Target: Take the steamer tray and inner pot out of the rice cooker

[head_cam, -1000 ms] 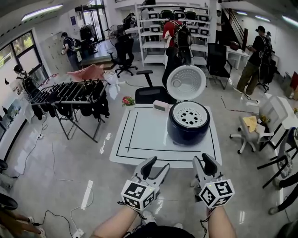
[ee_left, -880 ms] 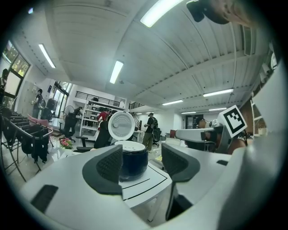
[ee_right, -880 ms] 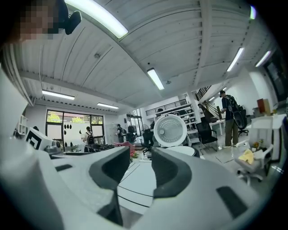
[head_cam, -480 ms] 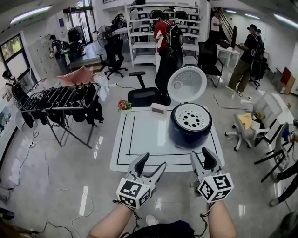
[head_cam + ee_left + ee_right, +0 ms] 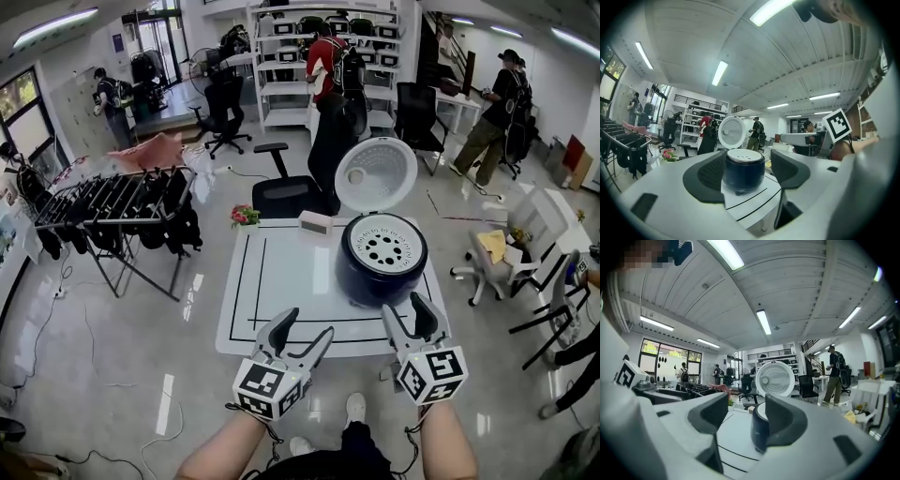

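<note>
A dark blue rice cooker (image 5: 382, 272) stands on the right half of the white table (image 5: 281, 281), its round white lid (image 5: 376, 175) swung up at the back. The white perforated steamer tray (image 5: 382, 247) sits in its top; the inner pot is hidden beneath. My left gripper (image 5: 306, 326) and right gripper (image 5: 406, 307) hover level at the table's near edge, short of the cooker. Both pairs of jaws are opening with nothing between them. In the left gripper view the cooker (image 5: 743, 171) shows between the pads (image 5: 710, 173); in the right gripper view the right pad (image 5: 783, 420) half hides the cooker (image 5: 757, 427).
A small white box (image 5: 315, 222) lies at the table's far edge. Behind it stands a black office chair (image 5: 286, 192). A drying rack (image 5: 112, 202) hung with dark clothes is at the left, a white chair (image 5: 511, 253) at the right. Several people and shelves (image 5: 319, 56) fill the back.
Both grippers have moved forward toward the table, which now sits closer below them. The jaws of both stand wider apart than a second ago.
</note>
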Available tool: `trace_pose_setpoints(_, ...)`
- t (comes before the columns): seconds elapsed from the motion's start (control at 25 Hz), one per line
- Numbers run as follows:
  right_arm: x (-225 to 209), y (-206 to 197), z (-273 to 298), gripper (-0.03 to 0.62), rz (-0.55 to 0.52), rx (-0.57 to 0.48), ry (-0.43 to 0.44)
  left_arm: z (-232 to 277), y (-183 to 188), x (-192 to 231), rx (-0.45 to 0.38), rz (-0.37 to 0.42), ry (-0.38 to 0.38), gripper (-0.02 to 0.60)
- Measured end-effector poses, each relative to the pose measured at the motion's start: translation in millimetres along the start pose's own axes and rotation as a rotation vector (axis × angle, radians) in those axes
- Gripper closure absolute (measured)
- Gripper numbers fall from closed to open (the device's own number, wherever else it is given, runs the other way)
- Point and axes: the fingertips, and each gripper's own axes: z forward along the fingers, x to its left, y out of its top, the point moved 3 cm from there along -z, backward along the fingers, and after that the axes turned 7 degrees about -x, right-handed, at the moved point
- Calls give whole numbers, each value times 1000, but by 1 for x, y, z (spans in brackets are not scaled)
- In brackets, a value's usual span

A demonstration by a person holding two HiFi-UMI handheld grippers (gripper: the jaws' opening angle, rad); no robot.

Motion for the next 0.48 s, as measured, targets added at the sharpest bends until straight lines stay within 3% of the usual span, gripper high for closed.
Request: trace_pose_setpoints(0.48,-103,-12,76,344,-20,36,4,107,-8,16,23,-8,51,274)
